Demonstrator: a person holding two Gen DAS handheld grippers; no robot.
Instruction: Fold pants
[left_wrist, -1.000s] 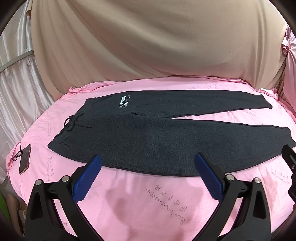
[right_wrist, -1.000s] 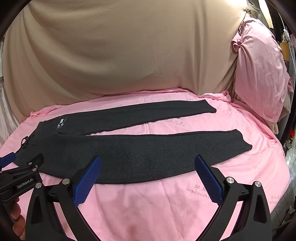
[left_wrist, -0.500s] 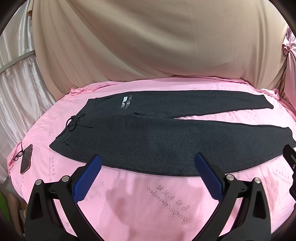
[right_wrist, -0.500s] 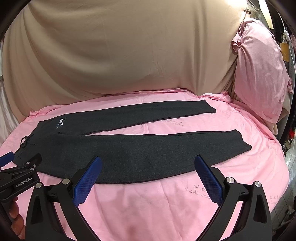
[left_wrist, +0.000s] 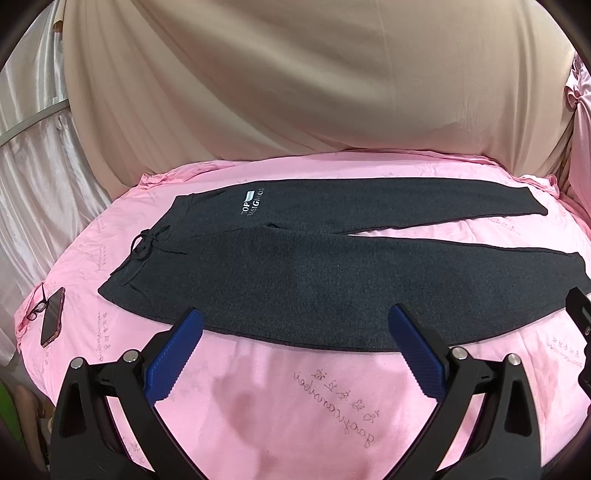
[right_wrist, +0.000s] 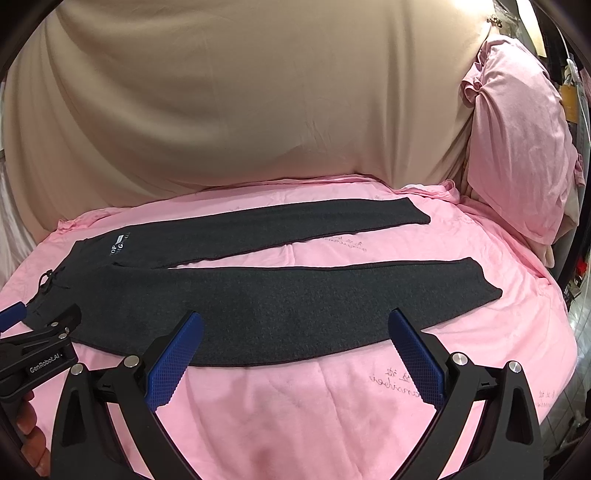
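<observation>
Both hand-held grippers (left_wrist: 295, 332) before pants (left_wrist: 314, 280)

pants (left_wrist: 314, 280) near cuff cut off, print (right_wrist: 119, 246) unreadable

Left gripper (left_wrist: 295, 350): jaws spread wide, nothing between the blue pads (left_wrist: 173, 360), lower centre of its frame. Right gripper (right_wrist: 295, 350): jaws likewise wide, empty. A hand (right_wrist: 31, 432) grips the left gripper's handle, lower left of right view.

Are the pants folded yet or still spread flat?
Spread flat: the pants lie full length on the pink sheet, both legs apart, no layer doubled over.
</observation>
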